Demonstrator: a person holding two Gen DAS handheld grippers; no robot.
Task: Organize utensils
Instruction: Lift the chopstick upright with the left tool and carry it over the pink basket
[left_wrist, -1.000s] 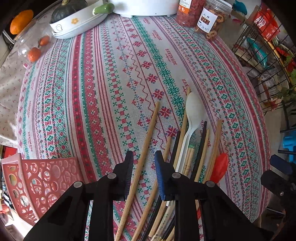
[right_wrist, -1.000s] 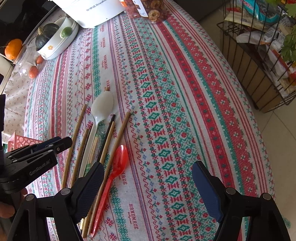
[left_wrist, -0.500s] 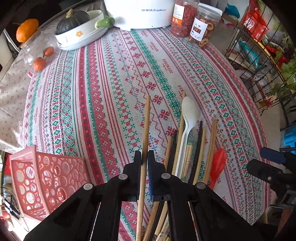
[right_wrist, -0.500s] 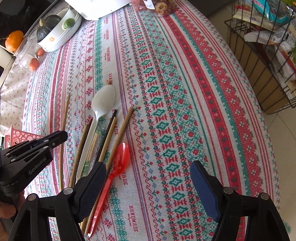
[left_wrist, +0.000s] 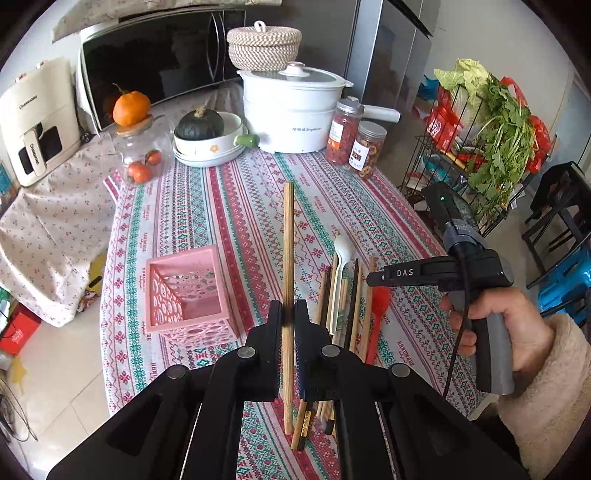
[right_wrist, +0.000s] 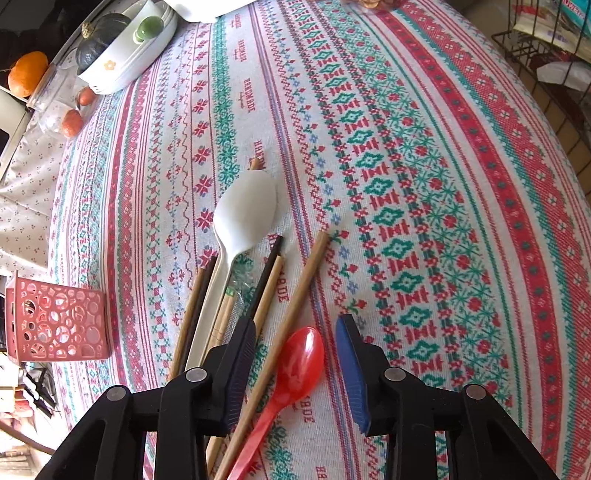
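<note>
My left gripper is shut on a wooden chopstick and holds it raised above the table, right of the pink perforated basket. My right gripper is open, low over the pile, with a red spoon and a wooden chopstick between its fingers. The white spoon and several more chopsticks lie on the patterned cloth. The right gripper also shows in the left wrist view above the red spoon.
A white pot, two jars, a bowl with a squash, an orange and tomatoes stand at the table's far end. A wire rack with greens stands right of the table. The basket also shows in the right wrist view.
My left gripper closed on one chopstick and lifted it well above the table. My right gripper moved down and left over the red spoon and narrowed its opening.
</note>
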